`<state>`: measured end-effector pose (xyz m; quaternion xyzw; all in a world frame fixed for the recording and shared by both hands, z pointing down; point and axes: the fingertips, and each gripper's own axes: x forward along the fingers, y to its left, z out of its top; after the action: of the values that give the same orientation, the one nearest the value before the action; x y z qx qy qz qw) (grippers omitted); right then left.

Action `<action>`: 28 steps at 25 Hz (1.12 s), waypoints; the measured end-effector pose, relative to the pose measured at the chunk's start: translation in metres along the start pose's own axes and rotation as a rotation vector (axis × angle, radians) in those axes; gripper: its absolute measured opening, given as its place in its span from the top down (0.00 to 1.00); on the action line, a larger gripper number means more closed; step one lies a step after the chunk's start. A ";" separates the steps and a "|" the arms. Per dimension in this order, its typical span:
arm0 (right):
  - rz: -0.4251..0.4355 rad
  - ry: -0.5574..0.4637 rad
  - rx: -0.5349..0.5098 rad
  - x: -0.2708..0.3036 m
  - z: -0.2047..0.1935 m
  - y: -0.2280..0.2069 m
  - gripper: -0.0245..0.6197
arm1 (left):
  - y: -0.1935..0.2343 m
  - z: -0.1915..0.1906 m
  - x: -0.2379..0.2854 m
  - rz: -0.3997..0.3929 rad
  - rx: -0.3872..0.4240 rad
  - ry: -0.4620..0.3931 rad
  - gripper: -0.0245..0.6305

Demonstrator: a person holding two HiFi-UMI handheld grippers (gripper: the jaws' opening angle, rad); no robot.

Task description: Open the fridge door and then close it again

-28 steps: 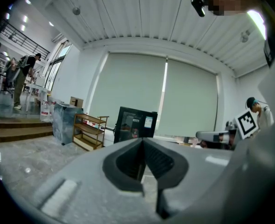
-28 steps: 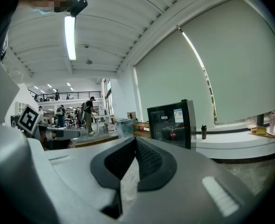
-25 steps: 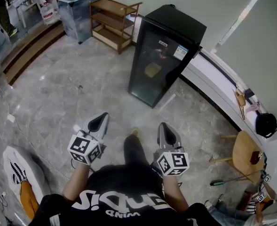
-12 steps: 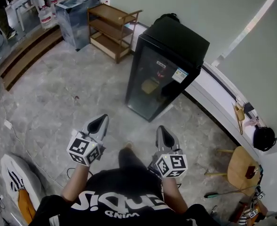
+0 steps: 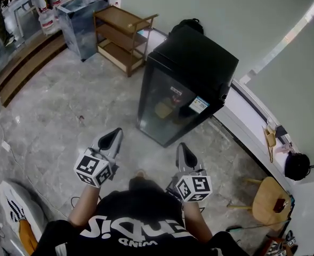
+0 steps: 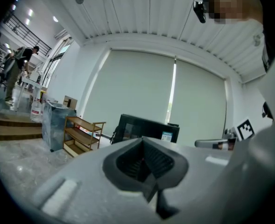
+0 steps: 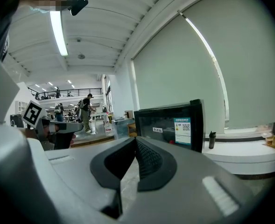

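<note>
A black fridge [image 5: 186, 81] with a glass door stands by the window wall, its door closed. It also shows ahead in the left gripper view as the fridge [image 6: 146, 127] and in the right gripper view as the fridge [image 7: 172, 124], with labels on the glass. My left gripper [image 5: 112, 136] and right gripper [image 5: 183, 149] are held out side by side in front of me, both short of the fridge and touching nothing. Each has its jaws together with nothing between them, as seen at the left gripper [image 6: 143, 139] and right gripper [image 7: 135, 140].
A wooden shelf unit [image 5: 122, 33] and a grey bin [image 5: 82, 17] stand left of the fridge. A white ledge [image 5: 247, 124] runs along the wall to its right, with a wooden stool [image 5: 267, 201] near it. Steps [image 5: 23, 63] lie far left. People [image 7: 87, 111] stand in the distance.
I have walked toward the fridge with both grippers held out; it now sits nearer and larger in the head view. Both grippers stayed shut.
</note>
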<state>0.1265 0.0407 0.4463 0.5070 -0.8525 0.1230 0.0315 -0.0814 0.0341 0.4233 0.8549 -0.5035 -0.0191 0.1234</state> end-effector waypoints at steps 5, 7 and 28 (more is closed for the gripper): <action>0.030 0.011 0.000 0.037 0.008 -0.017 0.96 | 0.020 0.010 0.034 0.016 0.016 -0.013 0.96; 0.039 0.015 0.002 0.047 0.010 -0.023 0.96 | 0.022 0.013 0.045 0.014 0.030 -0.008 0.96; -0.014 -0.006 0.035 0.111 0.025 -0.044 0.96 | 0.062 0.029 0.118 -0.049 0.032 0.019 0.96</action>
<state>0.1128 -0.0799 0.4499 0.5137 -0.8468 0.1363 0.0209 -0.0815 -0.1023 0.4199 0.8691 -0.4813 -0.0058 0.1140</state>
